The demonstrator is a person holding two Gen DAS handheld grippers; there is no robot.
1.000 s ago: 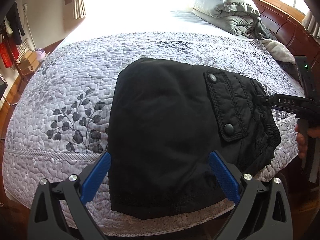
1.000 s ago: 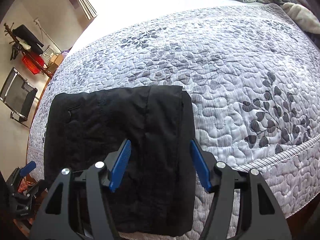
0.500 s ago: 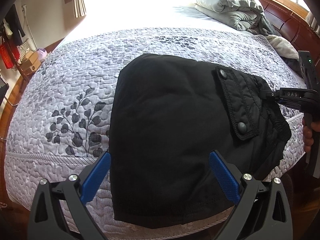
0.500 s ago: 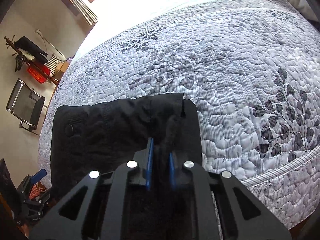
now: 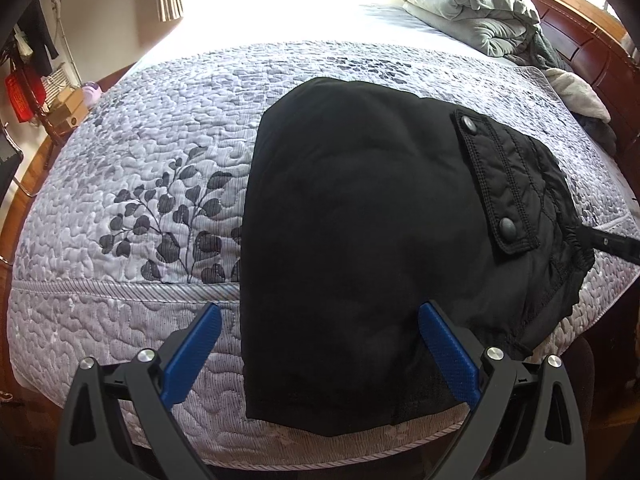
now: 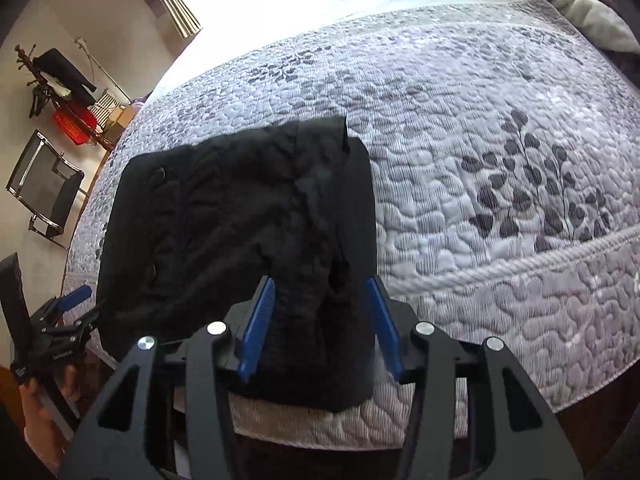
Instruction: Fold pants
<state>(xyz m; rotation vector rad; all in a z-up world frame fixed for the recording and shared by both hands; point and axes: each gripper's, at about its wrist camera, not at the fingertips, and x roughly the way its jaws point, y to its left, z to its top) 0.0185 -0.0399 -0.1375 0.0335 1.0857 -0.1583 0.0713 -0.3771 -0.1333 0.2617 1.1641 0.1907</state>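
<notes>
Black pants (image 5: 360, 248) lie folded into a compact bundle on the quilt (image 5: 160, 152), at the bed's near edge, hem end hanging slightly over it. Left gripper (image 5: 320, 356) jaws wide, blue pads either side of the bundle's near end, left pad over quilt at 8 o'clock, right pad against the fabric at 5 o'clock; nothing clamped. Snap pocket flap (image 5: 496, 184) sits at 2 o'clock on the bundle, elastic waistband just past it at 3 o'clock. Right gripper (image 6: 322, 324) jaws partly apart, a raised ridge of pants (image 6: 248, 216) between the pads; whether pads touch the cloth cannot be told. In right view the bundle fills center-left, leaf print on quilt (image 6: 500, 128) at 3 o'clock, left gripper (image 6: 70, 316) at 8 o'clock by the bundle's corner. Grey duvet (image 5: 468, 12) heaped at 1 o'clock, far side of bed. Chair (image 6: 44, 184) at 9 o'clock on floor.
</notes>
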